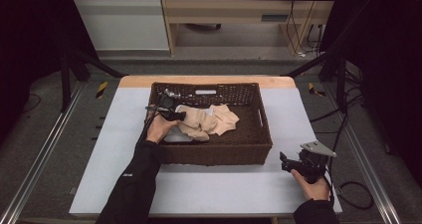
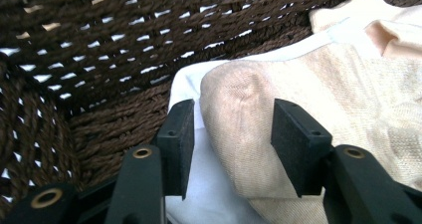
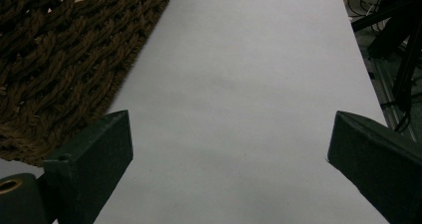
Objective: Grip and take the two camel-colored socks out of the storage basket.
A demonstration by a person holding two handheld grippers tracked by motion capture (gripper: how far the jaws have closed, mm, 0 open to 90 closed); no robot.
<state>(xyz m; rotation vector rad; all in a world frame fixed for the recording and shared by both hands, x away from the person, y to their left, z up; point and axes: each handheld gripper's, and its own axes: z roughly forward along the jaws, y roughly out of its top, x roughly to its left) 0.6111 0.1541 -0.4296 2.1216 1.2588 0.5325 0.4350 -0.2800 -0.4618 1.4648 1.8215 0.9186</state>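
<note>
Beige cloth [image 2: 278, 114] between hand-held gripper [image 2: 233, 134] pads

We saw a white-topped counter [image 1: 209, 184] carrying one thing directly: a dark woven basket [image 1: 214, 152], set toward its far edge.

Left gripper [image 2: 233, 134] fingers half-spread, right gripper [image 3: 229, 169] fingers wide apart.

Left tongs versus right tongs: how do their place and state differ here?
The left tongs reach inside the wicker basket, straddling a fold of beige cloth; the right tongs sit outside it over the white table, open wider with nothing between. Both are black, each held in a hand.
</note>
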